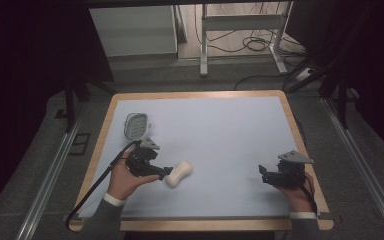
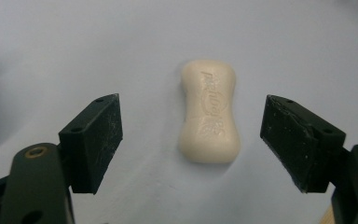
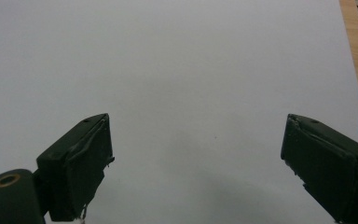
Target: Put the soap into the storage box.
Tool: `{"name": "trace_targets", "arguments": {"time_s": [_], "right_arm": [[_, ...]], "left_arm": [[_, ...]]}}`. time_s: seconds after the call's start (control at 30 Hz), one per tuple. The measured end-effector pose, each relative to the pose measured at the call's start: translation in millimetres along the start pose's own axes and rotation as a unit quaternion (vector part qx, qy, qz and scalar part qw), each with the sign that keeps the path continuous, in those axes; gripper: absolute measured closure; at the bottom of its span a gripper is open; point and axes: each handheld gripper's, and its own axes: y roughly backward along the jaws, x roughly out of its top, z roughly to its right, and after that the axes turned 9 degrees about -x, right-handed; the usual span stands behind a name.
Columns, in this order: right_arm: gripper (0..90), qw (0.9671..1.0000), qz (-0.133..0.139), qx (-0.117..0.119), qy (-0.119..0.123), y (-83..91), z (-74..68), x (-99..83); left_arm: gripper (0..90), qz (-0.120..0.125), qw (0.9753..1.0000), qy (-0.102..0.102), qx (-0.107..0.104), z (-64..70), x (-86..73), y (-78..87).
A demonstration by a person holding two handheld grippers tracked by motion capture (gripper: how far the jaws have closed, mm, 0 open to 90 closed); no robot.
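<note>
A cream bar of soap [image 1: 179, 173] with a pinched waist lies on the pale mat [image 1: 220, 135], left of centre near the front. In the left gripper view the soap [image 2: 209, 111] lies flat just ahead of the jaws, embossed side up. My left gripper [image 1: 166, 173] stands open right beside the soap's left end, its jaws spread wider than the bar. A white soap dish [image 1: 136, 125] with a slotted top rests farther back on the left. At the front right my right gripper [image 1: 263, 175] is open over bare mat [image 3: 196, 84].
The mat covers a wooden table whose edge [image 1: 300, 140] shows as a rim all round. Beyond the table stand a white cabinet [image 1: 135, 30] and metal frame legs [image 1: 204, 45] with cables on the floor. Dark rails run along both sides.
</note>
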Motion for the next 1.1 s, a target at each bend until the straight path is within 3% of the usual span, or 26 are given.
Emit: {"name": "trace_targets", "arguments": {"time_s": [0.13, 0.77, 1.1], "right_arm": [[8.7, 1.0, -0.003, 0.0, 0.001, -0.5, 0.2, -0.4], [8.7, 1.0, -0.008, -0.005, -0.001, -2.9, 2.4, -2.9], [8.7, 0.9999, -0.012, -0.008, 0.003, -4.5, 1.4, -3.9]], "left_arm": [[21.3, -0.018, 0.9998, 0.005, 0.006, 2.0, 4.5, -11.1], [22.2, -0.062, 0.998, 0.012, -0.011, 4.3, 13.0, -48.4], [24.3, -0.103, 0.9945, 0.016, -0.013, 0.9, 10.5, -72.7]]}}
